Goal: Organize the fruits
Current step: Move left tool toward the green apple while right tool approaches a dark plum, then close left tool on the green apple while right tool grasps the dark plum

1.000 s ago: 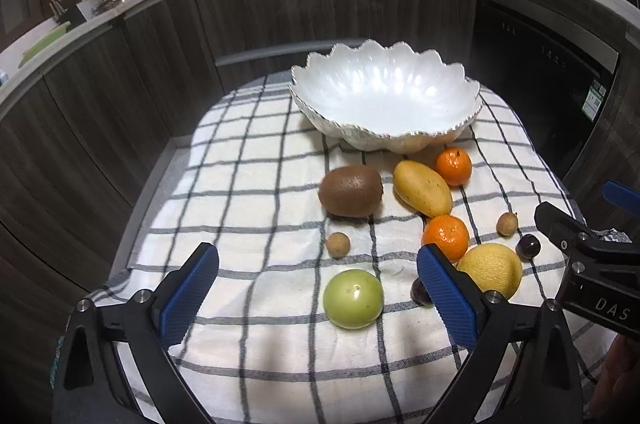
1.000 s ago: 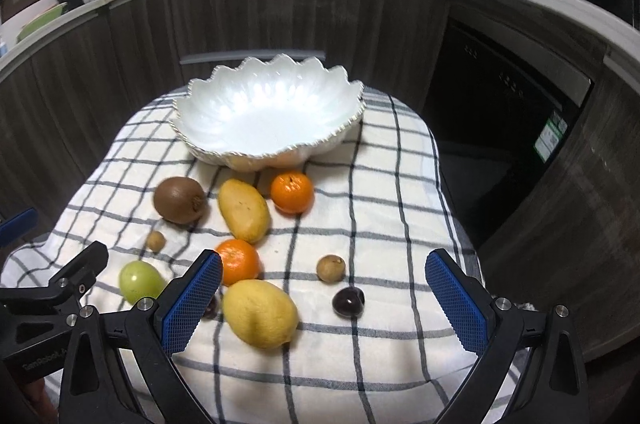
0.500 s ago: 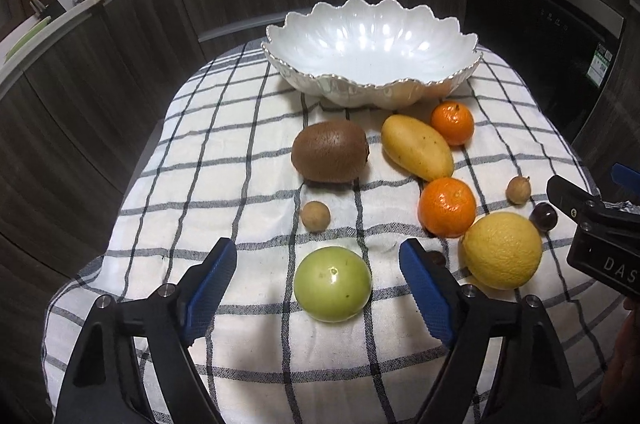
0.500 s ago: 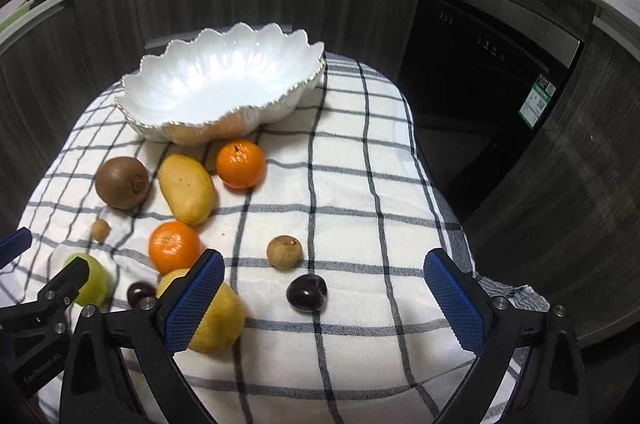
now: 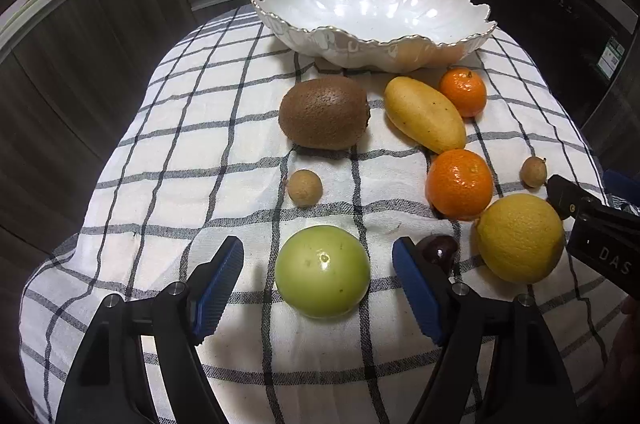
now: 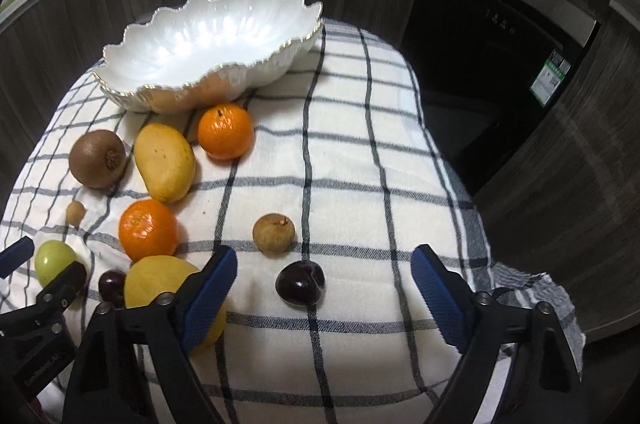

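I see the left gripper (image 5: 318,280) with its blue fingers closing around the round green fruit (image 5: 322,272), not touching it. The right gripper (image 6: 324,282) closes around the dark glossy cherry (image 6: 300,282), gaps either side. Both fruits lie near the scalloped white bowl (image 5: 372,19).
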Available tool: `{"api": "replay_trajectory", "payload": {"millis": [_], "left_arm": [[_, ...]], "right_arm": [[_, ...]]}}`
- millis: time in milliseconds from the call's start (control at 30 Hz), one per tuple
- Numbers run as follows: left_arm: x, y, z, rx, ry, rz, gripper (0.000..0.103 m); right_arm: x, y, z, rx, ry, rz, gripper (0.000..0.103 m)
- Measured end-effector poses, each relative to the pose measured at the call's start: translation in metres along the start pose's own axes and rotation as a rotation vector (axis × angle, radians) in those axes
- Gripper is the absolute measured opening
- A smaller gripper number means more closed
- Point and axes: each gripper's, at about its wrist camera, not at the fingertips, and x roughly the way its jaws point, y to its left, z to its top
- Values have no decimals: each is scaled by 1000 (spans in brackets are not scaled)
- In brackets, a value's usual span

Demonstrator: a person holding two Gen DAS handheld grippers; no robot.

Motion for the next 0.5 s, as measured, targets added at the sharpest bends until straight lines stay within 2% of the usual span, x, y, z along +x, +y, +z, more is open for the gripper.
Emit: {"api": "replay_trajectory", "payload": {"millis": [267,333,400,467,500], "left_arm": [[10,2,-1,-14,41,-25,69],[12,1,-1,-13,45,-32,66],[12,1,-1,-12,50,-45,61],[11,-1,-1,-7,49,-55,61],[10,-2,-1,-3,47,-58,61]], "right_arm": [[12,2,-1,1,52,11,72],[12,3,0,1,49,21,66],[12,3,-1,5,48,27,57],[10,1,-1,15,46,30,48],[9,-1,-1,21,43,31,47]]}}
